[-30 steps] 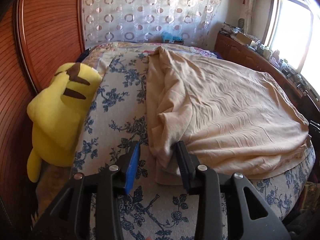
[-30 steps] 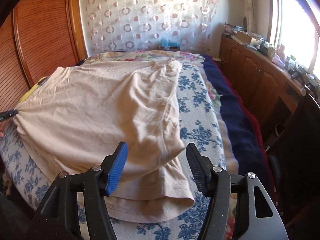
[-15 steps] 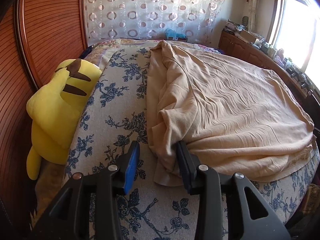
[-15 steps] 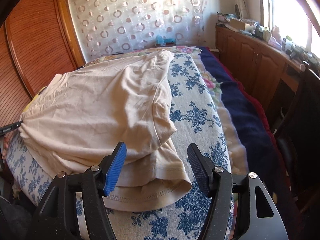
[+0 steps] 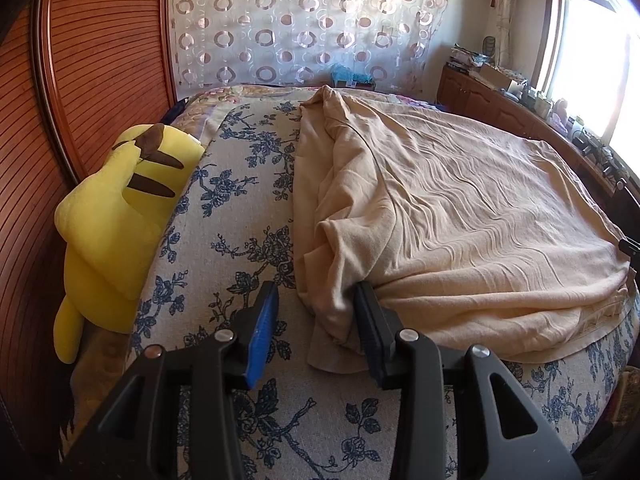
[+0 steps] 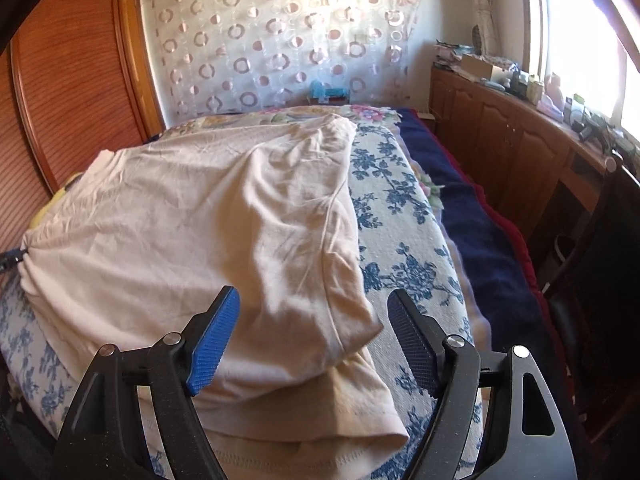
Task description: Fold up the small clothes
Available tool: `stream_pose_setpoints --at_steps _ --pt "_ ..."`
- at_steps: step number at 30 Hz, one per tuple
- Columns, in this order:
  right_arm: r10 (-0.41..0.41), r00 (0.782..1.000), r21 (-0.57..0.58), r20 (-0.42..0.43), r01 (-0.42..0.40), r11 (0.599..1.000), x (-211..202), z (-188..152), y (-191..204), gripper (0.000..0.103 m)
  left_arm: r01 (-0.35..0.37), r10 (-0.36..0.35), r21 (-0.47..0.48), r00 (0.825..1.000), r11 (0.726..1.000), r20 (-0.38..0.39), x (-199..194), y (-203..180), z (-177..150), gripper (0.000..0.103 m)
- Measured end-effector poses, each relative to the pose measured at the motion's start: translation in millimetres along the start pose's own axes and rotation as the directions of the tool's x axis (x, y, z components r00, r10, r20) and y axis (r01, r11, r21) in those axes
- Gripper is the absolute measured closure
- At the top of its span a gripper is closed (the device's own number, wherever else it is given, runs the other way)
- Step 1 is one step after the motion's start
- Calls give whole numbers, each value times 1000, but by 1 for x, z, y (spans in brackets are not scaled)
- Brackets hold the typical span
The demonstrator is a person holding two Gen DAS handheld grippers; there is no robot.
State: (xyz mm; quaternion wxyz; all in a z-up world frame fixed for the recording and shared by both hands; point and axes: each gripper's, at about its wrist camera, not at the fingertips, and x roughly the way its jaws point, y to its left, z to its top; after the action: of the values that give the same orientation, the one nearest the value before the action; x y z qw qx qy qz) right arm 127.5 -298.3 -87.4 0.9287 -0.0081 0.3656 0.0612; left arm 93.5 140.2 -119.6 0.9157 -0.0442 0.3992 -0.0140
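Observation:
A cream T-shirt (image 5: 460, 216) lies spread on the blue-flowered bed cover (image 5: 248, 208). In the left wrist view my left gripper (image 5: 316, 312) is open, its jaws standing on either side of the shirt's bunched left edge near the hem. In the right wrist view the same shirt (image 6: 192, 224) fills the bed, with a sleeve folded over its right side. My right gripper (image 6: 314, 332) is open, its jaws standing apart over the shirt's near right corner. The tip of the left gripper (image 6: 10, 258) shows at the shirt's far left edge.
A yellow plush toy (image 5: 116, 216) lies between the bed and the wooden slatted wall (image 5: 80, 80). A navy blanket (image 6: 476, 232) runs along the bed's right side. Wooden cabinets (image 6: 516, 148) with clutter stand under the window. A patterned curtain (image 6: 280, 40) hangs behind the bed.
Both grippers have stayed open. The right gripper has moved forward and lower over the shirt's right corner. The left gripper has shifted slightly at the shirt's left edge.

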Motion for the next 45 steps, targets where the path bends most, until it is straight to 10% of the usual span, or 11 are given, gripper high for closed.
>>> stream_pose_setpoints --at_steps 19,23,27,45 --pt "-14 993 -19 -116 12 1000 23 -2 3 24 144 -148 -124 989 982 -28 6 10 12 64" --pt "-32 992 -38 -123 28 999 25 -3 6 24 167 -170 -87 985 982 -28 7 2 13 98" --pt "-32 992 -37 -123 28 999 25 -2 6 24 180 -179 -27 984 983 22 -7 -16 17 101" --pt "-64 990 -41 -124 59 997 14 -9 0 14 399 -437 240 890 885 134 -61 -181 109 102"
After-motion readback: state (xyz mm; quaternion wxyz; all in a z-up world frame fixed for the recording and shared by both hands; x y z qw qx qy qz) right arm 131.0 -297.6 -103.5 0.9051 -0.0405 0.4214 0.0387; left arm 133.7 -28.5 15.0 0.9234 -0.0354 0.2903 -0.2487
